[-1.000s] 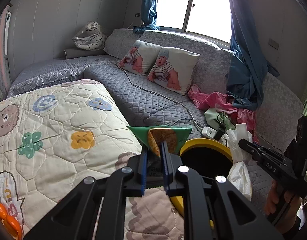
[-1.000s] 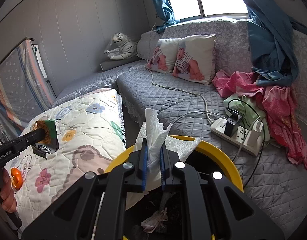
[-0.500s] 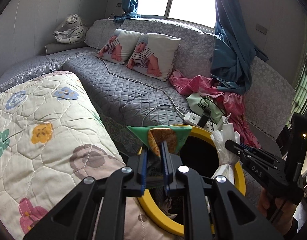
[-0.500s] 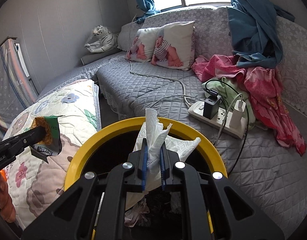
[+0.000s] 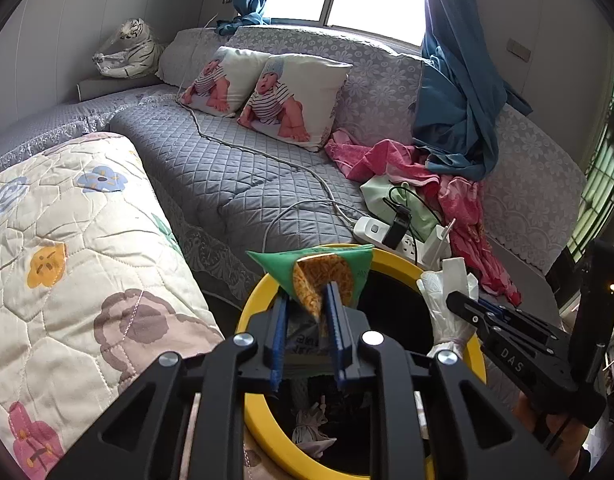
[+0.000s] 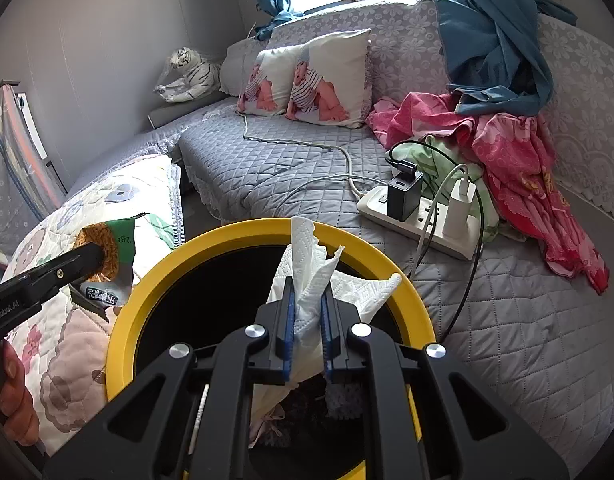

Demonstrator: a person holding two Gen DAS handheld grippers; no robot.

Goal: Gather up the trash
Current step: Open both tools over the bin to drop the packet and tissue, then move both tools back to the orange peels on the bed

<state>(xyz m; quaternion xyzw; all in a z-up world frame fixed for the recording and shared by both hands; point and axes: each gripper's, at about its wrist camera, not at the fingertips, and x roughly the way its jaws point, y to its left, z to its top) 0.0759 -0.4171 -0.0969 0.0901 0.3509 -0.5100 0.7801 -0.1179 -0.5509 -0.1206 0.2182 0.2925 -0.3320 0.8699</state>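
Note:
A yellow-rimmed black trash bin (image 5: 263, 292) (image 6: 211, 236) stands low in both views with crumpled trash inside. My left gripper (image 5: 307, 304) is shut on a green and orange snack wrapper (image 5: 319, 268) and holds it over the bin's left rim; the wrapper also shows in the right wrist view (image 6: 107, 248). My right gripper (image 6: 307, 304) is shut on a white paper towel (image 6: 311, 264) and holds it over the bin's opening. The towel also shows in the left wrist view (image 5: 443, 304).
A flowered quilt (image 5: 67, 260) lies to the bin's left. A grey quilted sofa (image 5: 235, 168) lies behind, with two baby-print pillows (image 5: 267, 88), a power strip with chargers (image 6: 419, 216), pink clothes (image 6: 507, 152) and a blue curtain (image 5: 455, 92).
Both grippers have moved forward and over the bin, still holding the wrapper and the towel. The bin's opening now lies under both.

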